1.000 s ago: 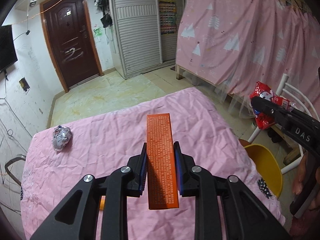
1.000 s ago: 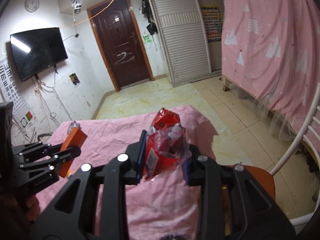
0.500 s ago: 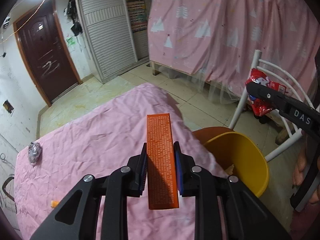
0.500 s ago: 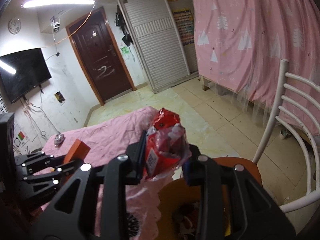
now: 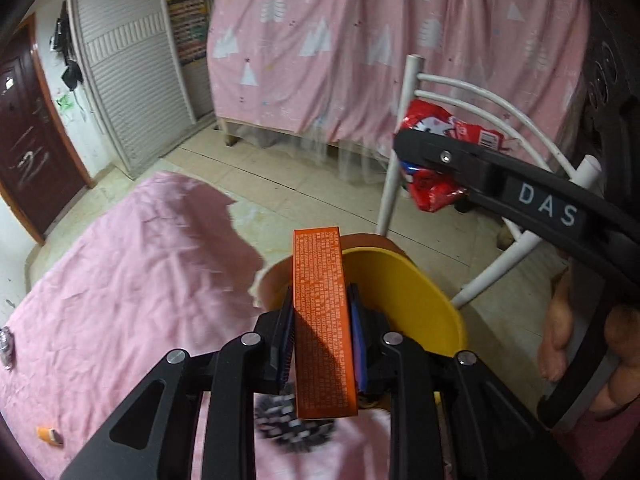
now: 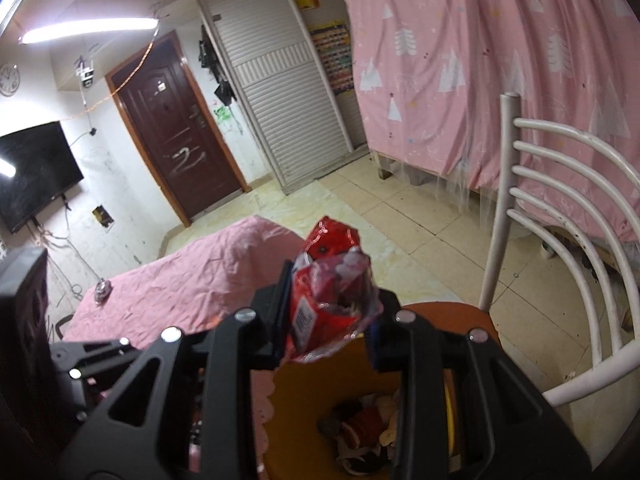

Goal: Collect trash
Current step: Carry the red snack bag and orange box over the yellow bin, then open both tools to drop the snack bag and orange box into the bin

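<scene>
**Both grippers now over the bin, each carrying trash**

The pink wrinkled cloth-covered table point(image 5: 120, 280) has slid to the left of the left wrist view since a second ago, and its far edge now lies behind the grippers. The white metal chair with curved back rails point(image 6: 560, 200), only glimpsed at the right edge before, now fills the right of both views. The round yellow plastic bin on the chair's orange seat point(image 5: 420, 300) was off to the right a second ago; it now sits directly under both grippers, with scraps lying inside it in the right wrist view.

The left gripper point(image 5: 322, 328) has its jaws closed narrow on a long orange cardboard box point(image 5: 322, 320) covered in fine white print too small to read; the box's far end reaches over the bin's rim. The right gripper point(image 6: 328, 312), its arm lettered "DAS" in the left wrist view, has its jaws clamped on a crumpled red plastic snack wrapper point(image 6: 332, 280) with a barcode label, above the bin's opening.

A small crumpled silver foil ball point(image 6: 102, 292) lies on the table's far left side.
</scene>
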The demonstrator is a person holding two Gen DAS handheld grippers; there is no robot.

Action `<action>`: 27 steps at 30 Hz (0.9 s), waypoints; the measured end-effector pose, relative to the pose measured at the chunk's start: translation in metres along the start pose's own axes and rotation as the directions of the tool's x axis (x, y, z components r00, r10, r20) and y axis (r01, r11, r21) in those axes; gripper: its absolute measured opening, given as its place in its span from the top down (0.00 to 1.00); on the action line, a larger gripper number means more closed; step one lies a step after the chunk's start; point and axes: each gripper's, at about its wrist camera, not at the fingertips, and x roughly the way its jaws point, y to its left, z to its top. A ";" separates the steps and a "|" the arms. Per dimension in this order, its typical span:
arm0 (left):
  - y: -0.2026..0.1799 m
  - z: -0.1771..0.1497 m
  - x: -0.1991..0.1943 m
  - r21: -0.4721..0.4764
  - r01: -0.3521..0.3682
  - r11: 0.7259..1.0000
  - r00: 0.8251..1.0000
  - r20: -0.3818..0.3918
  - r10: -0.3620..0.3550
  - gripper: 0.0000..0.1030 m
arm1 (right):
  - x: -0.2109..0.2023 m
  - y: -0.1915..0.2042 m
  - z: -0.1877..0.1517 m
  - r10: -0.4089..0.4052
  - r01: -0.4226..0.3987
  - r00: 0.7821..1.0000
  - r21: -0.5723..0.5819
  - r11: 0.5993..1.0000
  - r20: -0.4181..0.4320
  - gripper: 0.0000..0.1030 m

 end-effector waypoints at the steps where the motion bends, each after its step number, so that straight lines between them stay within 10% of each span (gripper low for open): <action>1: -0.004 0.000 0.002 0.004 0.003 1.000 1.000 -0.001 -0.003 0.86 | 0.000 -0.003 0.000 -0.002 0.002 1.000 0.010 1.000 0.002 0.72; 9: -0.024 0.003 0.016 0.023 0.016 1.000 1.000 -0.020 -0.015 0.84 | 0.000 -0.015 -0.004 -0.008 0.008 1.000 0.044 0.999 -0.001 0.72; 14: -0.017 0.005 0.019 -0.001 0.020 1.000 1.000 -0.022 -0.020 0.44 | 0.003 -0.017 -0.004 -0.010 0.011 1.000 0.047 0.999 -0.008 0.72; 18: -0.007 0.004 0.014 -0.025 0.013 1.000 1.000 -0.010 -0.013 0.36 | 0.006 -0.014 -0.005 -0.011 0.012 1.000 0.042 0.999 -0.018 0.71; 22: 0.007 0.003 0.008 -0.057 0.009 0.998 1.000 0.003 -0.009 0.34 | 0.011 -0.010 -0.006 -0.016 0.017 0.999 0.034 0.999 -0.039 0.42; 27: 0.028 -0.002 -0.004 -0.106 0.005 0.994 1.000 0.021 -0.003 0.33 | 0.015 0.002 -0.007 -0.025 0.026 0.999 0.021 0.999 -0.037 0.38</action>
